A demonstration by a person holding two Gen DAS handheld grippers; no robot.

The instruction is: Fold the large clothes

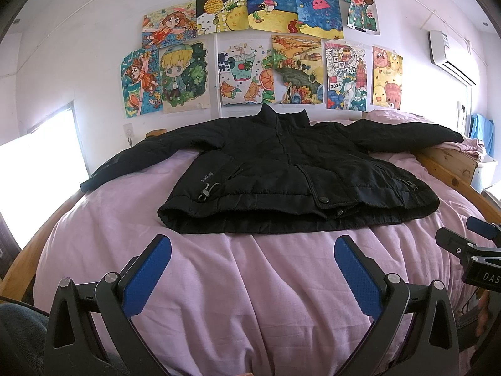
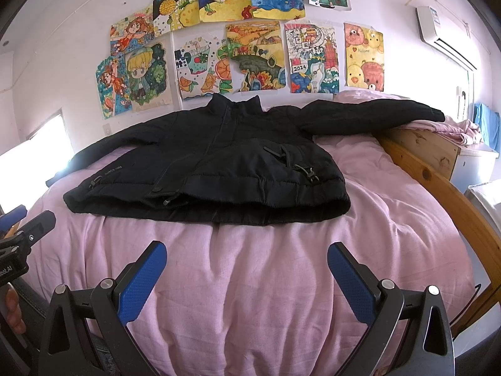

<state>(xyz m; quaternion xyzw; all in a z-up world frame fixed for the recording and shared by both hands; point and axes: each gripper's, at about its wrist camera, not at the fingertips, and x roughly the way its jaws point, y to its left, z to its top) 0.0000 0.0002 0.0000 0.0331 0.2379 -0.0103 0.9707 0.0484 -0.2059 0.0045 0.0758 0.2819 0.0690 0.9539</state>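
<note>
A black padded jacket (image 1: 281, 169) lies flat on the pink bedspread (image 1: 250, 282), front up, collar toward the wall, both sleeves spread out sideways. The right wrist view shows the same jacket (image 2: 219, 163) with its hem nearest me. My left gripper (image 1: 253, 250) hovers open over the bedspread, short of the hem, blue pads wide apart and empty. My right gripper (image 2: 246, 255) is likewise open and empty, just short of the hem. Each gripper shows at the edge of the other's view: the right gripper (image 1: 469, 250) and the left gripper (image 2: 22, 235).
A wooden bed frame (image 2: 438, 181) runs along the right side, with a white cabinet (image 2: 476, 163) beyond it. Several children's drawings (image 1: 266, 47) hang on the wall behind. An air conditioner (image 1: 451, 53) is mounted high on the right. A bright window (image 1: 43, 150) is at left.
</note>
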